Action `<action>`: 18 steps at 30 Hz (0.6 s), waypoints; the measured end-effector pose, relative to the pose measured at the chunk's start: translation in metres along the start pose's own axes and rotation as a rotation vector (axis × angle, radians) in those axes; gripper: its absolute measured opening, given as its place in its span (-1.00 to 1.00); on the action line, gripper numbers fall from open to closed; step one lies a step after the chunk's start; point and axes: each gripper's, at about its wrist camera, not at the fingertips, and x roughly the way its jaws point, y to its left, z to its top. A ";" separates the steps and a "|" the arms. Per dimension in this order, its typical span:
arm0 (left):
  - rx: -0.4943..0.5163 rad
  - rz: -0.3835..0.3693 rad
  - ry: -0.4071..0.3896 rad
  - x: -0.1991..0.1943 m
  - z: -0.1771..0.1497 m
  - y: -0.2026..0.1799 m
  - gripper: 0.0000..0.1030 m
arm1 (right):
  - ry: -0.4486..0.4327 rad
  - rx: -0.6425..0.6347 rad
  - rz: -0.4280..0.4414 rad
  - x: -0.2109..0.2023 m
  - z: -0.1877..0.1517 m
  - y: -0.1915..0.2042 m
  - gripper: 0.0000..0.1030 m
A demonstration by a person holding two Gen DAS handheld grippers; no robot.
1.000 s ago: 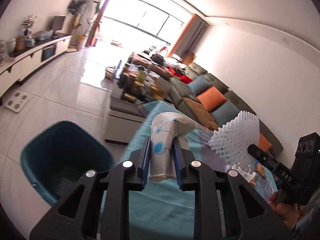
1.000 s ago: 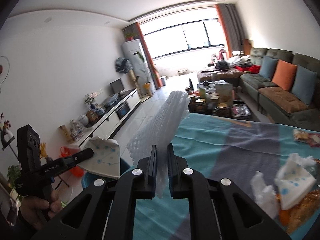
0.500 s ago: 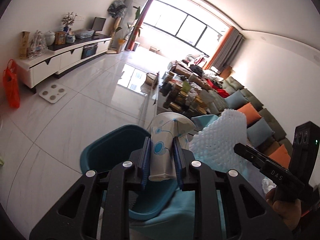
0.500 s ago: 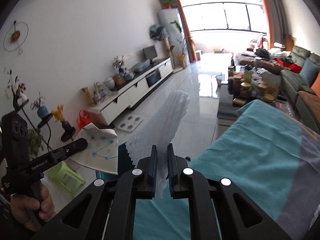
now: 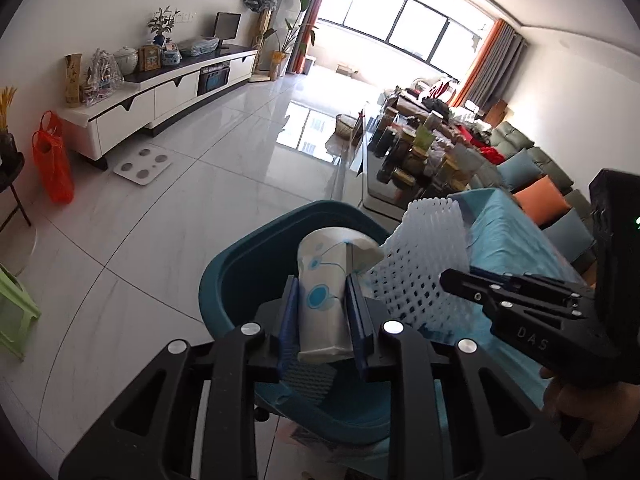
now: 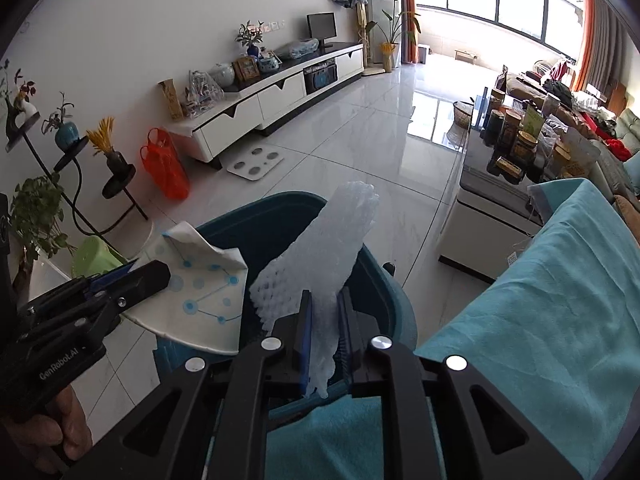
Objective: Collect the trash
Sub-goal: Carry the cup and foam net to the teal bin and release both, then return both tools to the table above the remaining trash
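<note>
My left gripper (image 5: pixel 323 322) is shut on a crushed white paper cup (image 5: pixel 326 280) with blue dots, held over the teal trash bin (image 5: pixel 236 276). My right gripper (image 6: pixel 325 344) is shut on a white foam fruit net (image 6: pixel 320 264), also over the bin (image 6: pixel 260 224). In the left wrist view the foam net (image 5: pixel 420 264) and the right gripper (image 5: pixel 520 312) are just right of the cup. In the right wrist view the cup (image 6: pixel 200 292) and left gripper (image 6: pixel 80 312) are to the left.
The bin stands on the white tiled floor beside a table with a teal cloth (image 6: pixel 540 320). A coffee table with jars (image 5: pixel 416 152), a sofa (image 5: pixel 540 192), a TV cabinet (image 5: pixel 160 96), an orange bag (image 5: pixel 54 160) and a green stool (image 5: pixel 12 312) are around.
Both grippers swung left off the table and now hold the cup and the foam net over the bin. Both stay shut on their items.
</note>
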 end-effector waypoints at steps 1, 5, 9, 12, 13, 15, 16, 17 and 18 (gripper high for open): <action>-0.005 0.007 0.001 0.004 0.000 0.001 -0.38 | 0.007 0.006 0.006 0.002 0.000 0.001 -0.54; -0.004 0.028 -0.010 0.009 0.002 0.002 -0.12 | -0.013 0.011 -0.018 -0.003 0.001 -0.002 -0.34; -0.016 0.020 -0.037 -0.001 0.007 -0.003 0.27 | -0.032 0.037 -0.014 -0.011 -0.001 -0.010 -0.25; -0.012 0.010 -0.074 -0.017 0.011 -0.012 0.57 | -0.081 0.062 -0.012 -0.028 -0.005 -0.016 -0.04; -0.011 0.005 -0.087 -0.022 0.013 -0.015 0.69 | -0.098 0.069 -0.009 -0.033 -0.005 -0.019 -0.01; -0.003 -0.007 -0.116 -0.033 0.018 -0.023 0.77 | -0.144 0.079 -0.020 -0.047 -0.007 -0.022 0.15; 0.001 -0.011 -0.126 -0.037 0.020 -0.025 0.89 | -0.165 0.082 -0.028 -0.053 -0.008 -0.024 0.19; 0.004 -0.015 -0.141 -0.043 0.022 -0.030 0.89 | -0.188 0.087 -0.031 -0.061 -0.010 -0.026 0.22; 0.008 -0.021 -0.151 -0.047 0.023 -0.033 0.89 | -0.209 0.091 -0.035 -0.068 -0.012 -0.027 0.29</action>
